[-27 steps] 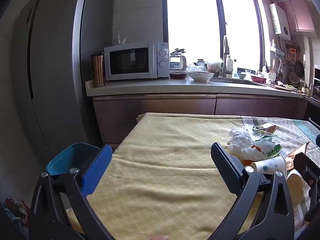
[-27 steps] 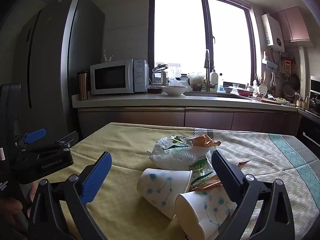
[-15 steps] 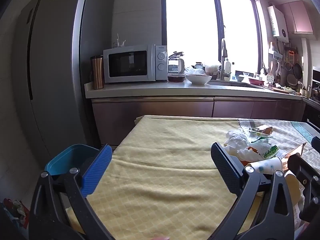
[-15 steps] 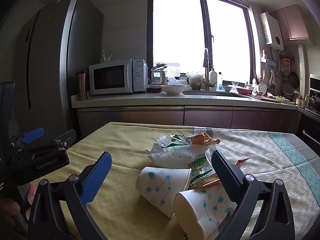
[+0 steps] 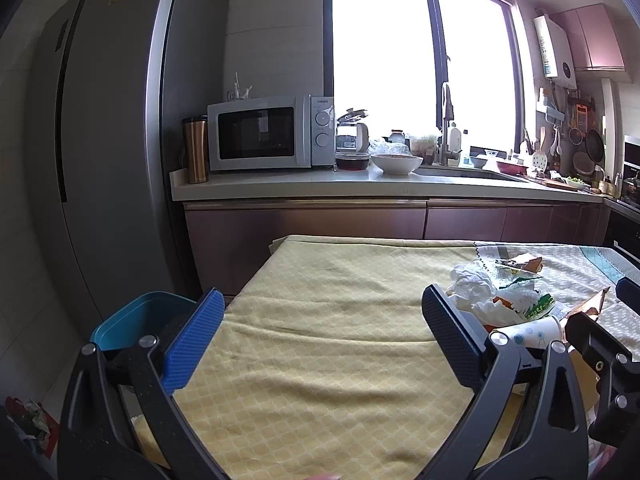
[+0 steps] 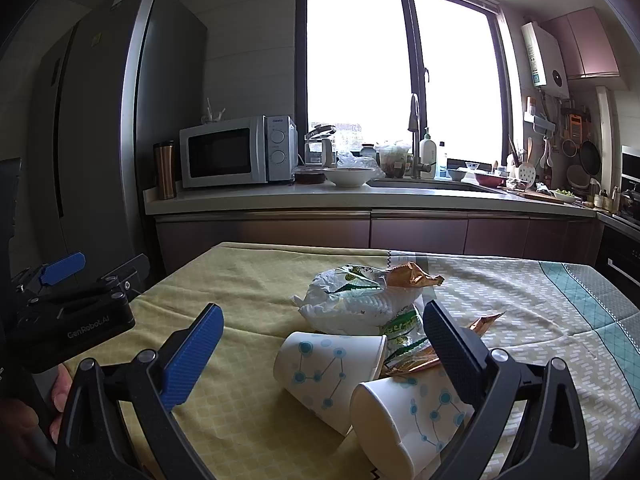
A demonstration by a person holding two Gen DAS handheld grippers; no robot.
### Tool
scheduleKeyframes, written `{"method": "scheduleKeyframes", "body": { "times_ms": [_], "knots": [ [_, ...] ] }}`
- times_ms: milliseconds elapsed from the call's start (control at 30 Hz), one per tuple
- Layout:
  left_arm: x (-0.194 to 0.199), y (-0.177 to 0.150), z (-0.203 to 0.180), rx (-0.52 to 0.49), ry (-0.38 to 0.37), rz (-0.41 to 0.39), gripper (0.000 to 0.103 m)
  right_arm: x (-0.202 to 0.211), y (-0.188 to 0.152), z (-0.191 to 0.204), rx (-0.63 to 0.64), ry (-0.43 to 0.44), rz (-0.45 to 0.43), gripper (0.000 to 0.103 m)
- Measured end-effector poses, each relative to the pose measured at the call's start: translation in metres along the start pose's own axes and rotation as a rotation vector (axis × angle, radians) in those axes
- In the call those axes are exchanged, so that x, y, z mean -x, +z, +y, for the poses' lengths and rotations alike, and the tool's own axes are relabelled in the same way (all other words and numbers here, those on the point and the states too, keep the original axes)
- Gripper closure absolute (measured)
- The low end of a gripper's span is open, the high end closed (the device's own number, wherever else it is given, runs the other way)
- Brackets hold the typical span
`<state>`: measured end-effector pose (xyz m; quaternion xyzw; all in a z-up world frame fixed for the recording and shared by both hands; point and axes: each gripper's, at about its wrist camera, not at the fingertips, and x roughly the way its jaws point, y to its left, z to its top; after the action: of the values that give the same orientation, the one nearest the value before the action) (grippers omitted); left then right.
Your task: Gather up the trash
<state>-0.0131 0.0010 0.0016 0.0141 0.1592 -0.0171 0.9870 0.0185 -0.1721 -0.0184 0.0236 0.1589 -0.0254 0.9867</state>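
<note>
A heap of trash lies on the yellow tablecloth (image 6: 240,288): a crumpled white-and-green plastic bag (image 6: 352,300), a gold wrapper (image 6: 412,278), and two paper cups with blue dots on their sides, one (image 6: 328,368) further back and one (image 6: 404,412) nearer. My right gripper (image 6: 322,344) hovers just short of the cups, open, nothing between its fingers. My left gripper (image 5: 320,328) is open over bare cloth, left of the bag (image 5: 488,296) and a cup (image 5: 538,332). A blue bin (image 5: 136,320) stands beside the table's left edge.
Behind the table runs a kitchen counter (image 5: 360,190) with a microwave (image 5: 268,132), a white bowl (image 5: 396,163) and a sink. A tall grey fridge (image 5: 100,140) stands at the left. A hand (image 6: 60,392) holds the left gripper's body (image 6: 68,316). Crumpled scraps (image 5: 30,424) lie on the floor.
Both views have tilted up slightly, so the table and trash sit a little lower in them. Both grippers stay wide open and the trash has not moved.
</note>
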Motion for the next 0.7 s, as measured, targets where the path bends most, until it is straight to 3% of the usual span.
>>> {"method": "scheduleKeyframes", "body": {
  "times_ms": [700],
  "knots": [
    [0.0025,-0.0013,-0.0009,0.004,-0.003,-0.002,0.006,-0.0047,0.0004,0.0012,-0.002,0.005,0.005,0.007]
  ]
}}
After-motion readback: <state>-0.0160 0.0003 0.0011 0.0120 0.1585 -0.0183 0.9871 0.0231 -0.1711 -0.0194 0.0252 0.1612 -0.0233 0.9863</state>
